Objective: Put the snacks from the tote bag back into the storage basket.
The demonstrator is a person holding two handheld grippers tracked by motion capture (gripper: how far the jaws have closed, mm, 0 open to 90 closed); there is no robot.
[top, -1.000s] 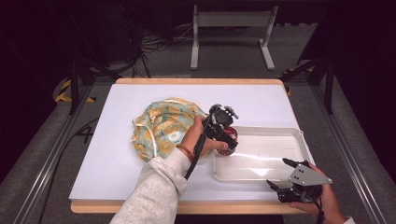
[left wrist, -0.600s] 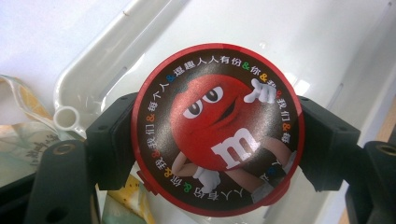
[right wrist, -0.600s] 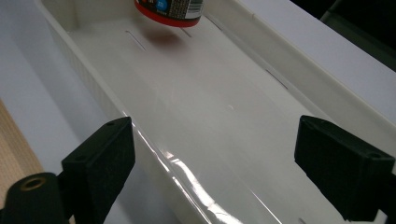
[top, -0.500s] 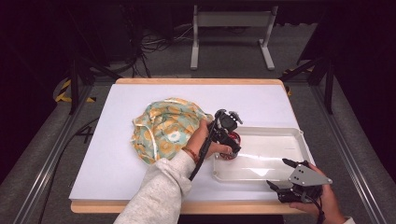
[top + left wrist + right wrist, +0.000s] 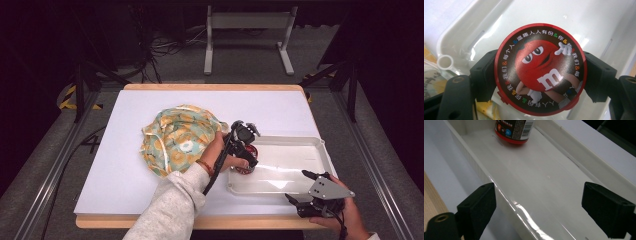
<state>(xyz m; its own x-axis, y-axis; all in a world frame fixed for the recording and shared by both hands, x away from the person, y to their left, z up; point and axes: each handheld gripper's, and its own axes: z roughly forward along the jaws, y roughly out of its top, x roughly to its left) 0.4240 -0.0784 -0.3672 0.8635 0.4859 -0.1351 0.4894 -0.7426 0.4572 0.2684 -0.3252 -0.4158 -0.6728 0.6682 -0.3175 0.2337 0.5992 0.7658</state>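
Between the jaws of the left gripper sits a small round candy tub, clamped by its sides just under the red-rimmed lid with the cartoon face. From the high view the tub is at the left end of the white tray; the right gripper view has it standing upright on the tray floor, or so close above it that I cannot tell the difference. It looks like stiff plastic, glossy and probably a bit slick, and light enough that the pads have it easily; a round wall like that could twist or slip, so holding across the widest part, as now, seems the safe place. The right gripper rests at the near right of the table, beside the tray's near edge, its jaws spread wide with nothing in them. Left of the tray lies a crumpled cloth bag, patterned in orange and green, soft and slack.
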